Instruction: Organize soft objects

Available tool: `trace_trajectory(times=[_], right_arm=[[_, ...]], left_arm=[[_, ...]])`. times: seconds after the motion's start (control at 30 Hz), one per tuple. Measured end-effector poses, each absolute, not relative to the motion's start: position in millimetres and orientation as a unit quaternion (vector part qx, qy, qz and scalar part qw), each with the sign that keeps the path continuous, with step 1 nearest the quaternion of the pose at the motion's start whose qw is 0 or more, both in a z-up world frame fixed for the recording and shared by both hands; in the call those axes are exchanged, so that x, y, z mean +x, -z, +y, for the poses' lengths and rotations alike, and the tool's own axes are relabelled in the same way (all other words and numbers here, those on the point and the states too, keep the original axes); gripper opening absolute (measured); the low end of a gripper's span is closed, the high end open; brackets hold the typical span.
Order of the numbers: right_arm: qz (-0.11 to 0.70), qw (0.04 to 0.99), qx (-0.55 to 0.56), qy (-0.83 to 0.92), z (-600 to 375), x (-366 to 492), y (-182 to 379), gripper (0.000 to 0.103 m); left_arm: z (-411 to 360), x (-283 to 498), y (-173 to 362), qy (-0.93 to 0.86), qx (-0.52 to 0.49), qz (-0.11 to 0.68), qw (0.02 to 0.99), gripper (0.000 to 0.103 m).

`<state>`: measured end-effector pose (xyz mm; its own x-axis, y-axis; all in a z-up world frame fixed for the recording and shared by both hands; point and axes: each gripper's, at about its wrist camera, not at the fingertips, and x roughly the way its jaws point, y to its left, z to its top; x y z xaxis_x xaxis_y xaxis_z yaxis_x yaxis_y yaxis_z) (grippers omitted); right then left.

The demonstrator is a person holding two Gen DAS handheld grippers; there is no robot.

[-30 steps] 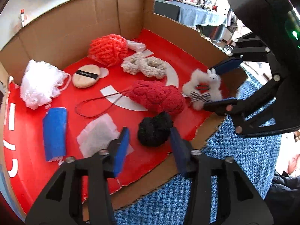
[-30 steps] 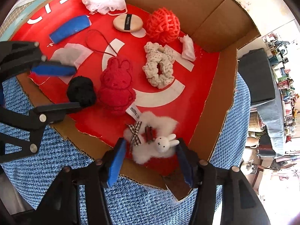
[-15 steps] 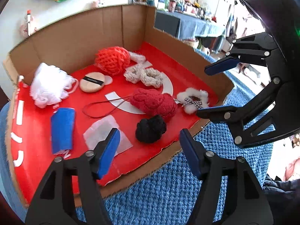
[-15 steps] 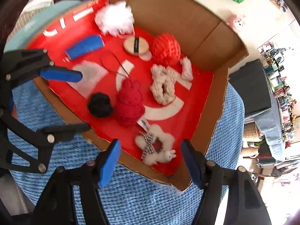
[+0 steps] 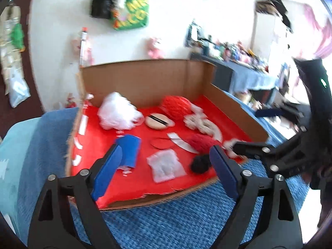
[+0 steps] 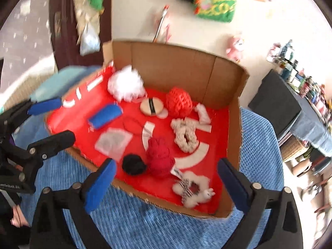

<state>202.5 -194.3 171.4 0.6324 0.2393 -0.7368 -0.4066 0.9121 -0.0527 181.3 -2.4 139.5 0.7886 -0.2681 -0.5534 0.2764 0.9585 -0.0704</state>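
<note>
A cardboard box (image 6: pixel 234 128) with a red floor holds several soft objects: a white puff (image 6: pixel 126 87), an orange mesh ball (image 6: pixel 179 101), a round tan powder puff (image 6: pixel 151 106), a blue sponge roll (image 6: pixel 105 116), a beige scrunchie (image 6: pixel 184 134), a red knit bunny (image 6: pixel 160 157), a black pompom (image 6: pixel 133 165) and a white fluffy bunny charm (image 6: pixel 193 191). My right gripper (image 6: pixel 166 183) is open and empty, above the box's near edge. My left gripper (image 5: pixel 164 167) is open and empty, held back from the box (image 5: pixel 145 83); the blue roll (image 5: pixel 129 148) and black pompom (image 5: pixel 200 162) lie beyond it.
The box rests on a blue knitted cover (image 6: pixel 157 226). A clear plastic sachet (image 6: pixel 113 142) and a thin black loop (image 6: pixel 132 124) lie on the red floor. A dark cabinet (image 6: pixel 274 105) and cluttered shelves stand to the right. Bags hang on the white wall (image 5: pixel 130 10).
Both grippers have pulled back and up from the box and opened wider. The white bunny charm and black pompom stay on the red floor.
</note>
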Motion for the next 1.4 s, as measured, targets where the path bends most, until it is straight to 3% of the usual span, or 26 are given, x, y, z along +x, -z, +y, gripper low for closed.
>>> trace_trajectory(times=[0.4,1.4], right_arm=[[0.281,0.953,-0.021,-0.111,-194.2,204.9,-140.9,0.103],[0.298,0.950,-0.033,-0.082,-193.7,213.6,-117.9,0.103]], left_arm=[[9.6,215.7,-96.3,0.067,0.001,0.267,0.961,0.093],[4.3,228.3,-77.0,0.033,0.015,0.297,0.954,0.093]])
